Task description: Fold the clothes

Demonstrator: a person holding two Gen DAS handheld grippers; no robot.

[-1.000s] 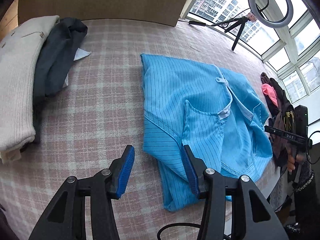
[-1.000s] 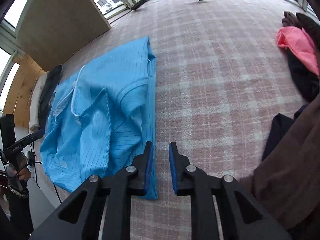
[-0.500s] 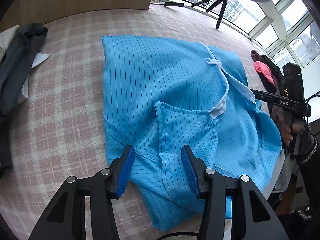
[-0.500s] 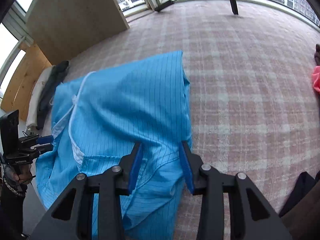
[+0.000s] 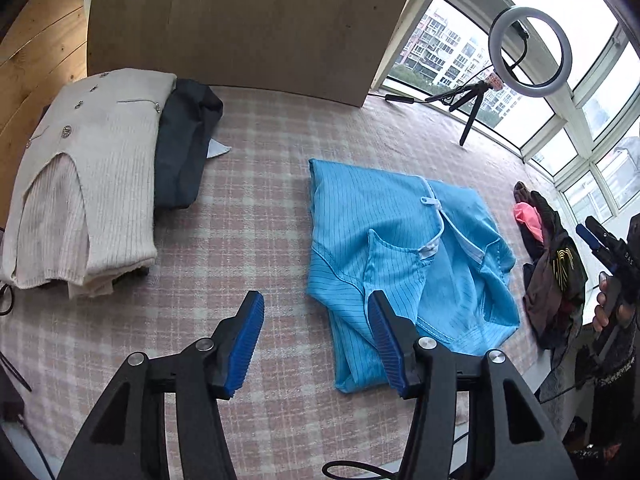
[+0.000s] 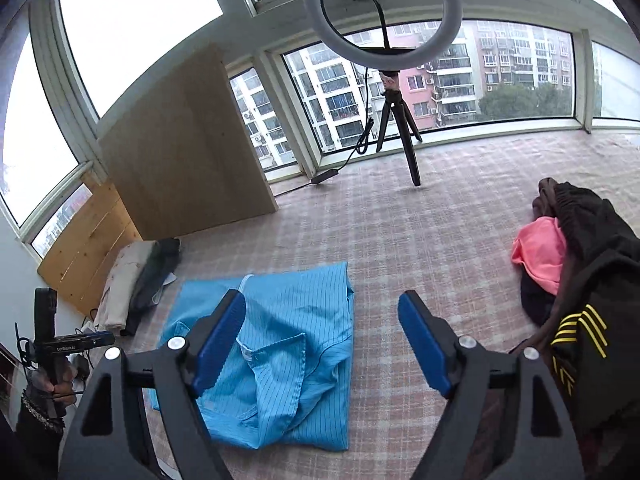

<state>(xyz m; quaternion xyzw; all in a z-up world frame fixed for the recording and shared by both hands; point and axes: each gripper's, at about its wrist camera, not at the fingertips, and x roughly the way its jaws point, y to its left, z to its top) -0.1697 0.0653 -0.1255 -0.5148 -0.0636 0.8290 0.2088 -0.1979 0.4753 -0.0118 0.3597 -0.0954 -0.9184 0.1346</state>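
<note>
- Already, in the left wrist view, the blue garment (image 5: 400, 256) lay part-folded on the checked cover (image 5: 256, 224), sleeve and collar side doubled over the body; edges were ragged, so prob. another fold or two and a move were left. A folded cream sweater (image 5: 80, 184) and dark garment (image 5: 184, 148) sat well apart at far left, looking done; an unsorted pile (image 5: 552, 264) waited at right.
- Left gripper (image 5: 316, 344) hung above the cover w/ jaws opening, nothing between them. Vs half a sec earlier the garment looked smaller and farther off, no longer under the pads.
- Next, in the right wrist view, the blue garment (image 6: 280, 344) sat below-left, the pile (image 6: 576, 280) close on the right.
- Right gripper (image 6: 322, 344) had jaws opening wide, holding nothing. Earlier they were nearly shut, low by the garment's edge; the view had since tipped up to take in the ring light (image 6: 382, 4) and windows.
</note>
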